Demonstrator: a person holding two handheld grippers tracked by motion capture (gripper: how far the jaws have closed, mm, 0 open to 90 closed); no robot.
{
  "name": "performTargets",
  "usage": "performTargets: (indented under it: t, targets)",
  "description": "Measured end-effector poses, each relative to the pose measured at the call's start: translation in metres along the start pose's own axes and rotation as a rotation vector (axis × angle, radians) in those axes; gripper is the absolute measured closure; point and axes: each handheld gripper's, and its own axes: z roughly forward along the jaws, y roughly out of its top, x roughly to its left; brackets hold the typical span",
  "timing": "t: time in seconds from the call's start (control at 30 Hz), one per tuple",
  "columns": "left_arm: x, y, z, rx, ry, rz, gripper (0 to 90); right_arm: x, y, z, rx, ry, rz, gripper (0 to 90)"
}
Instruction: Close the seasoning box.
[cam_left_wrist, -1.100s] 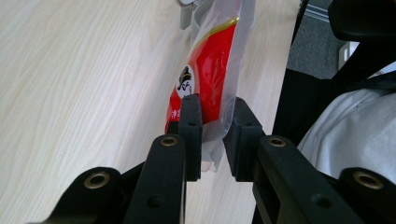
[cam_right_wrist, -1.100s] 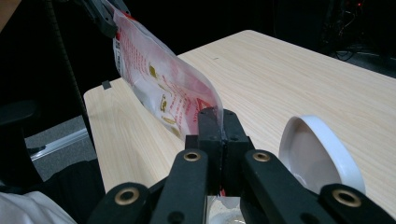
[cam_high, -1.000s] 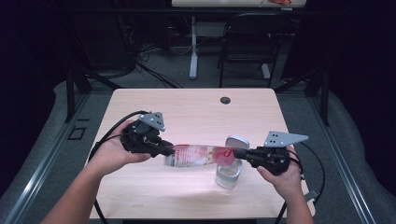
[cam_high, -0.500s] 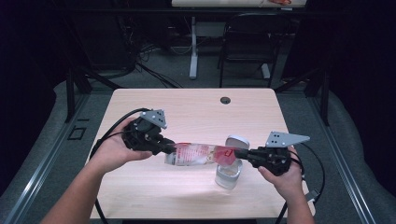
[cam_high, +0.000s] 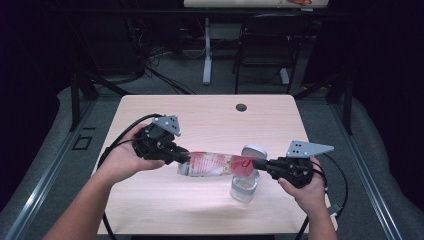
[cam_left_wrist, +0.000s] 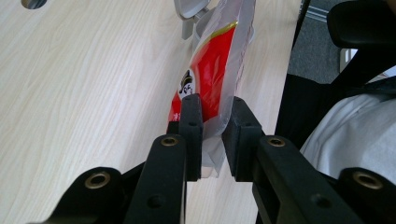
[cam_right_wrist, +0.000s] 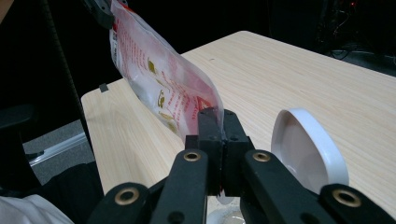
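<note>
change: none vs a sec ago — both hands, pouch & jar sit the same in the high view. Reads as a hold/aim pause, pour not begun by the look of it.
L gripper (cam_high: 182, 156): jaws nearly closed, pinching one end of the pouch (cam_high: 212, 164); the film sits between the pads (cam_left_wrist: 191, 122).
R gripper (cam_high: 257, 163): jaws fully closed on the pouch's other end, right over the jar.
pouch: clear w/ red print, held off the tabletop (cam_high: 210, 115), stretched roughly level between the 2 grippers; R end slightly lower.
jar (cam_high: 244, 187): small clear one w/ hinged white lid (cam_high: 254, 150) flipped open, near the front R of the tabletop, just under the R end of the pouch.
contents: jar — can't tell, looks empty; pouch — contents not visible thru the film.
next: prob tip or open the R end into the jar.
</note>
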Motion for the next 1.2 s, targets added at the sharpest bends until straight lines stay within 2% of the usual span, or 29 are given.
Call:
performTargets:
  t: [0.6, 1.2]
  targets:
    - [0.000, 0.009, -0.003, -0.012, 0.004, 0.008, 79.2, -0.002, -0.002, -0.002, 0.005, -0.018, 0.009, 90.0]
    - [0.000, 0.014, -0.006, -0.023, 0.006, 0.012, 79.5, -0.007, -0.006, 0.002, 0.017, -0.015, 0.028, 90.0]
